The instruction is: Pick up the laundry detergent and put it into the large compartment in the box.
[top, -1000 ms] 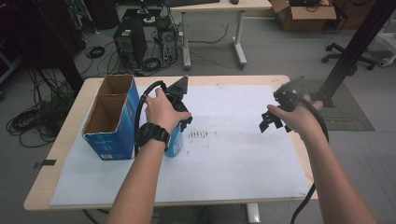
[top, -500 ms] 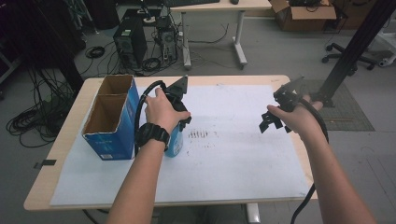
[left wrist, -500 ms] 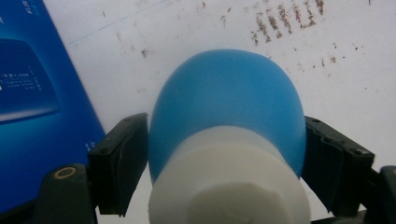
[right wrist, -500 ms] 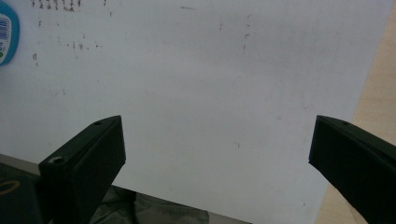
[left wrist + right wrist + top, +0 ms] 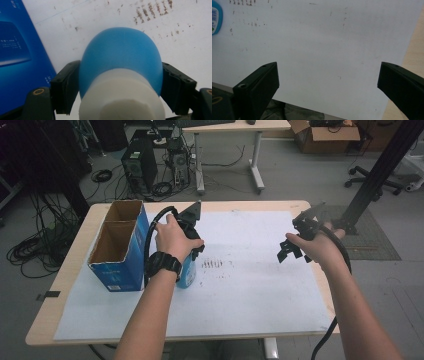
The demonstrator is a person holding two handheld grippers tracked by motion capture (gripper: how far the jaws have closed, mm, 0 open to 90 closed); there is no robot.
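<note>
A blue bottle with a white cap stands upright on the white paper, just right of the blue cardboard box. My left gripper is shut on it from above, one jaw against each side of its blue shoulder. In the high view the bottle shows below the person's left hand, which covers most of the left gripper. My right gripper hovers over the right part of the paper, apart from everything. Its jaws stand wide open with nothing between them.
The open-topped blue box has two compartments and stands at the table's left. A white paper sheet covers most of the wooden table, with brown smudges near its middle. Computers, cables and another desk are on the floor beyond.
</note>
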